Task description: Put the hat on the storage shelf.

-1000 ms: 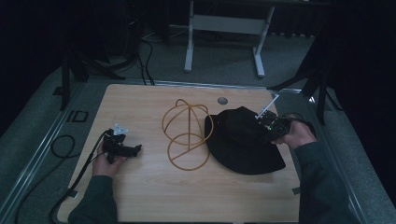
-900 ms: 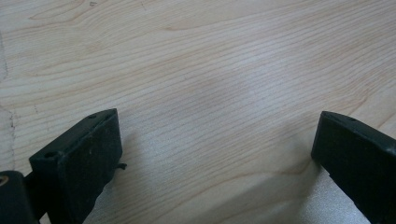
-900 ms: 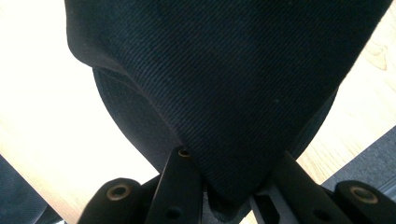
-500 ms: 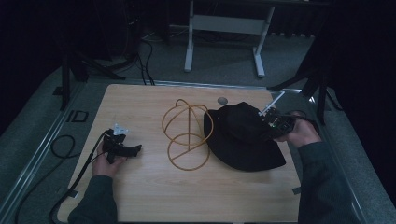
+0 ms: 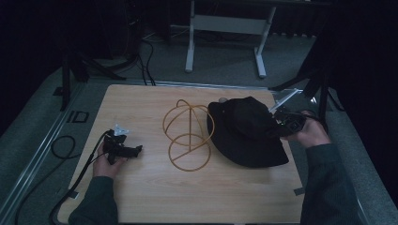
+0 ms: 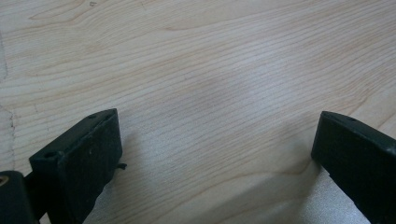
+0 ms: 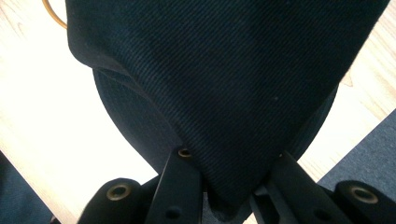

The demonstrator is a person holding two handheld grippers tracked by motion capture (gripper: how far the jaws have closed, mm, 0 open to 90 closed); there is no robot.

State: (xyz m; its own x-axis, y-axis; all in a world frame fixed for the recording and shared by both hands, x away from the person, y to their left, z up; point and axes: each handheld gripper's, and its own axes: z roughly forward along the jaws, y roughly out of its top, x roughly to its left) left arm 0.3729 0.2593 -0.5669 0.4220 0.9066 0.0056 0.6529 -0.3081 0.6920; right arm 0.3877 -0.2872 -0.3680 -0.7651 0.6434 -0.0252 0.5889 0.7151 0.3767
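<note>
1. The black hat [image 5: 246,131] lies on the right half of the tabletop [image 5: 141,103], its brim spread toward the near right and its left edge just beside the wire stand [image 5: 187,136].
2. The right gripper [image 5: 287,123] is at the hat's right edge. In the right gripper view its jaws are clamped on a bunched fold of the hat's cloth [image 7: 224,93], which rises straight ahead of them.
3. The stand lies to the left of the hat, so any move of the hat onto it would likely run leftward from the right hand, which is much the nearer of the two.
4. The left gripper [image 5: 123,149] rests on the tabletop at the near left, well apart from both hat and stand. In the left gripper view its jaws stand wide apart over bare wood, holding nothing.
5. The hat is soft, dark twill with a fine diagonal weave, and it folds easily. The stand is thin golden wire bent into hoops, a round ring at its base. The tabletop is pale wood with clear grain.
</note>
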